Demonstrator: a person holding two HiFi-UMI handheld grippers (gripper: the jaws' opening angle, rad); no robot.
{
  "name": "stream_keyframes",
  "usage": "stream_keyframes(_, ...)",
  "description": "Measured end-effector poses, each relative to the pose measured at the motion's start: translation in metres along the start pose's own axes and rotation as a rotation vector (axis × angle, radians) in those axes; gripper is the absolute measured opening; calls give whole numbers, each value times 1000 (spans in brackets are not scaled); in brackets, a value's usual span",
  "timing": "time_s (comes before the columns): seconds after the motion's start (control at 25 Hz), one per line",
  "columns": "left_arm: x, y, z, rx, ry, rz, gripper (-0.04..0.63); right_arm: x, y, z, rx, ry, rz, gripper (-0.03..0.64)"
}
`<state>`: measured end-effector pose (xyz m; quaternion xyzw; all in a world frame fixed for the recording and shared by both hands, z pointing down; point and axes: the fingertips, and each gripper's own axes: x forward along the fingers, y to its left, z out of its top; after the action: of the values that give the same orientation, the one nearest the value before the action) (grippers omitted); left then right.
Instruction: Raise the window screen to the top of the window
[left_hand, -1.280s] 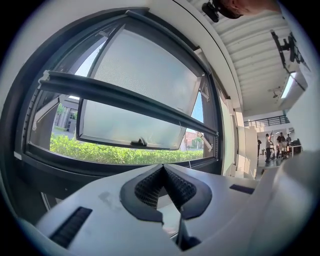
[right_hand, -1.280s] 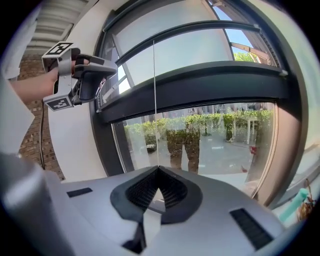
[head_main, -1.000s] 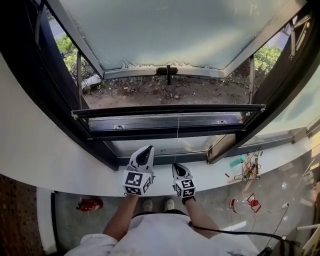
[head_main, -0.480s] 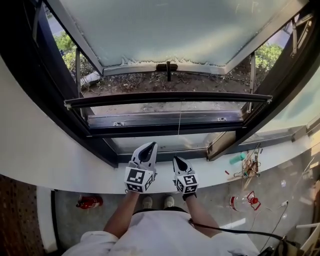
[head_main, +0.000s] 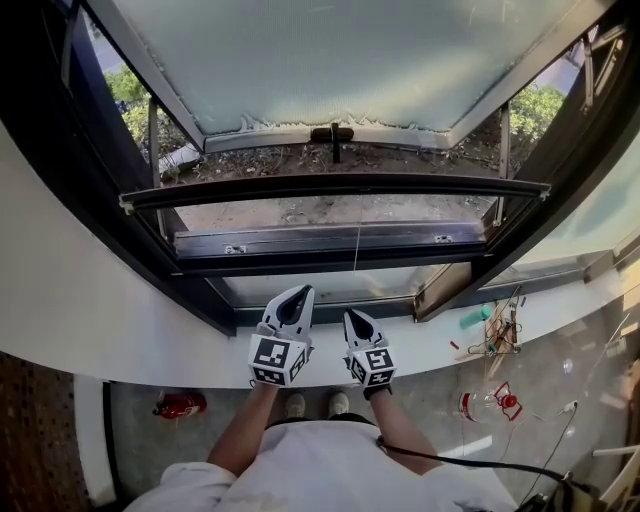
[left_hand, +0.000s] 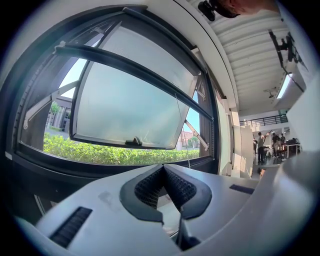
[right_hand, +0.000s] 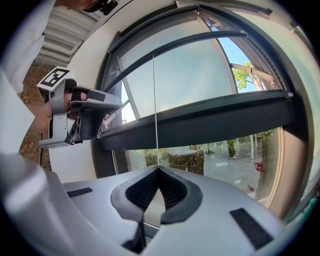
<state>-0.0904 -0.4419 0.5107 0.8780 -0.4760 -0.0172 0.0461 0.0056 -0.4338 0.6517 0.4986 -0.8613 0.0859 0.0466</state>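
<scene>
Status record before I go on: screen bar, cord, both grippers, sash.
screen bar: partway up the opening, not yet at the top of the frame
pull cord: runs straight from the bar's middle down to the right gripper
right gripper: shut on pull cord
left gripper: shut, nothing between its jaws
outer sash: swung open outward

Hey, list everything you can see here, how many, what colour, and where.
screen bar: one, dark, across the window opening
pull cord: one, white, from the bar down to the right tool
window sash: one, frosted, swung outward
sash handle: one, dark, sash's lower edge
sill: one, white, under the window
red object: one, floor, left
shoes: two, pale, floor below the sill
left tool: one, grey, shut, empty, over the sill
right tool: one, grey, shut on the pull cord
</scene>
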Motion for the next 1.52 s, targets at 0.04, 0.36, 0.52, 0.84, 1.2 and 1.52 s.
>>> stream_keyframes(0.04,0,0,0,0,0,1,0,1,0,5,1,-12,2,2)
stream_keyframes(0.36,-1,4,3,7,-1,17,0,4,5,39,-37,-73,5,2)
stream_keyframes(0.52,-1,3,5,2,-10,14,0,2,10,50,-118,-80,-11,2)
stream_keyframes(0.84,-1,1,3,-8,-5,6,0,-3,16,115,-128,-247,-4,2)
stream_keyframes(1.2,5,-6,18,0,-39,-20,0,-18,19,180,-132,-391,9,2)
stream_keyframes(1.52,11,-27,42,55,-57,-72,0,-28,16,219,-169,-457,-3,2)
